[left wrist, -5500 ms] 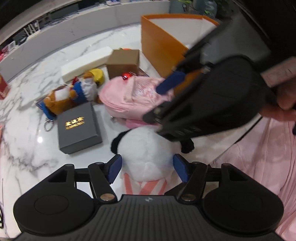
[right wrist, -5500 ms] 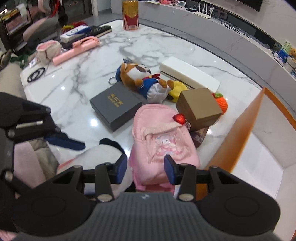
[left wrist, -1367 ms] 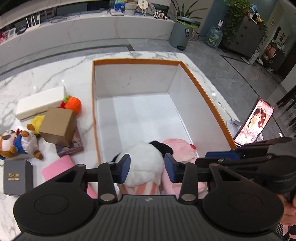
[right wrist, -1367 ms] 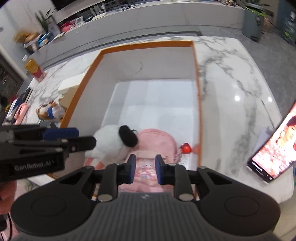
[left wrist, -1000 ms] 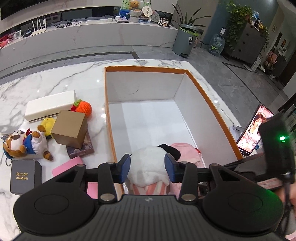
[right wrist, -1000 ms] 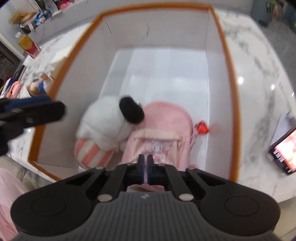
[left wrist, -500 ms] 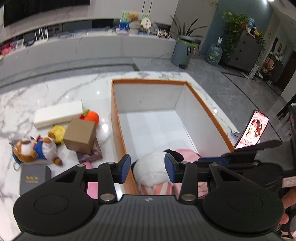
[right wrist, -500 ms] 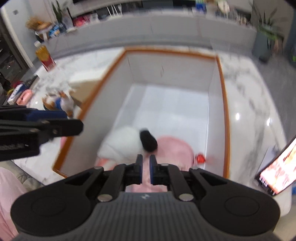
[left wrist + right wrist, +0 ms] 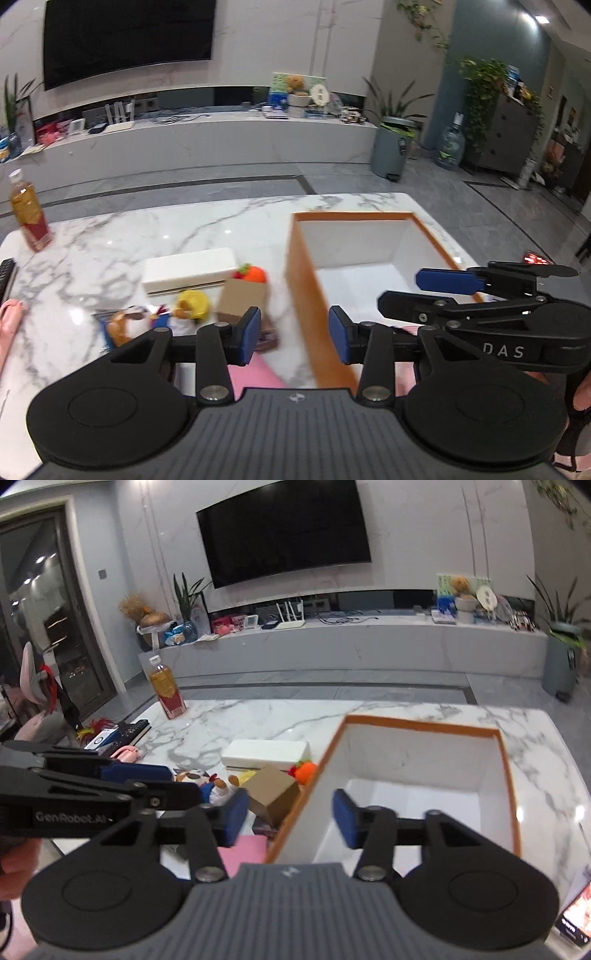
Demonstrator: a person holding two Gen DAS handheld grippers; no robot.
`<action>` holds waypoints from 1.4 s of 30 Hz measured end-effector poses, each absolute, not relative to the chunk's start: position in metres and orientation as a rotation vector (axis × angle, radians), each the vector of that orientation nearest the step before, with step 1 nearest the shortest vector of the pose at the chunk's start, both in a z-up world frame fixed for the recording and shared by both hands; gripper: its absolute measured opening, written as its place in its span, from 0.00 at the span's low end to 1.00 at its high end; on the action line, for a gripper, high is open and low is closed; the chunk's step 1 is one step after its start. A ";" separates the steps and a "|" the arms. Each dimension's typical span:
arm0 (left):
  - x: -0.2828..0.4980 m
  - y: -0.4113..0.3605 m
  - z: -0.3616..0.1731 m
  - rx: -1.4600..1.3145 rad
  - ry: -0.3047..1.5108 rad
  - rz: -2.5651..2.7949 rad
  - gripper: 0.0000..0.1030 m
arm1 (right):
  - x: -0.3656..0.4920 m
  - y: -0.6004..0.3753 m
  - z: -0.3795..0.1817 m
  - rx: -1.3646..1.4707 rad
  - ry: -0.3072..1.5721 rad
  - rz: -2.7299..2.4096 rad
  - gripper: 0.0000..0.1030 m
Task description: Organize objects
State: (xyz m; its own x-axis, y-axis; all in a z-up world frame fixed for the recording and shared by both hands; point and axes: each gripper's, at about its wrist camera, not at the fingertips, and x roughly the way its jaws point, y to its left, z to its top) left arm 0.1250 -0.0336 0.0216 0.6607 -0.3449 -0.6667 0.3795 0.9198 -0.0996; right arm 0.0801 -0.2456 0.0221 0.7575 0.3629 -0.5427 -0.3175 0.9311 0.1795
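Both claws are hovering above the marble bench point(image 9: 229, 225), each pointing down and forward over the near end of the orange-edged box point(image 9: 301, 280). The left claw point(image 9: 293, 338) is standing partly spread with nothing between its blue pads point(image 9: 249, 334); only the bench and the box's orange wall are showing through the gap. The right claw point(image 9: 286, 818) is opening its jaws, and nothing is lying between them either; through the gap the box's near corner and white inside are showing. In the left wrist view the right claw is reaching in from the right side, level with the box's right rim.

The box is sitting on the right part of the bench, its white floor point(image 9: 417, 805) bare where it is showing; its near end is hidden behind the claws, though a sliver of something pink point(image 9: 406, 330) is peeking out there, too hidden to name.

To the left of the box, the remaining things are lying in a cluster: a long white box point(image 9: 188, 269), an orange knitted toy point(image 9: 253, 275) just beside it, a brown cardboard box point(image 9: 242, 301), a yellow toy point(image 9: 192, 302), a plush bear point(image 9: 127, 325) and a flat pink item point(image 9: 255, 373) near the left claw. A bottle of amber drink point(image 9: 27, 210) is standing upright at the bench's far left corner, well apart from the cluster.
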 end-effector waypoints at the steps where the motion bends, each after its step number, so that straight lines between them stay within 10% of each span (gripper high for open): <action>1: 0.127 -0.028 0.020 0.047 0.751 -0.402 0.46 | 0.084 -0.241 0.021 0.070 0.619 0.377 0.56; 12: 0.153 0.040 -0.030 0.014 0.896 -0.297 0.49 | 0.119 -0.181 -0.012 0.038 0.770 0.496 0.37; 17: 0.166 0.058 -0.055 0.044 0.958 -0.250 0.68 | 0.142 -0.149 -0.041 -0.020 0.875 0.510 0.37; 33: 0.212 0.072 -0.116 0.048 1.096 -0.184 0.86 | 0.186 -0.094 -0.109 -0.174 1.189 0.479 0.76; 42: 0.221 0.073 -0.129 0.033 1.115 -0.194 0.87 | 0.188 -0.086 -0.114 -0.185 1.173 0.365 0.76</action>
State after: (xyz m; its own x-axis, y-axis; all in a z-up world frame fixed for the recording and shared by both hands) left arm 0.2212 0.0732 -0.1293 0.4254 -0.1387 -0.8943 0.1714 0.9826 -0.0709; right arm 0.1880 -0.0859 -0.1141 0.3379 0.1833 -0.9232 -0.3733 0.9265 0.0473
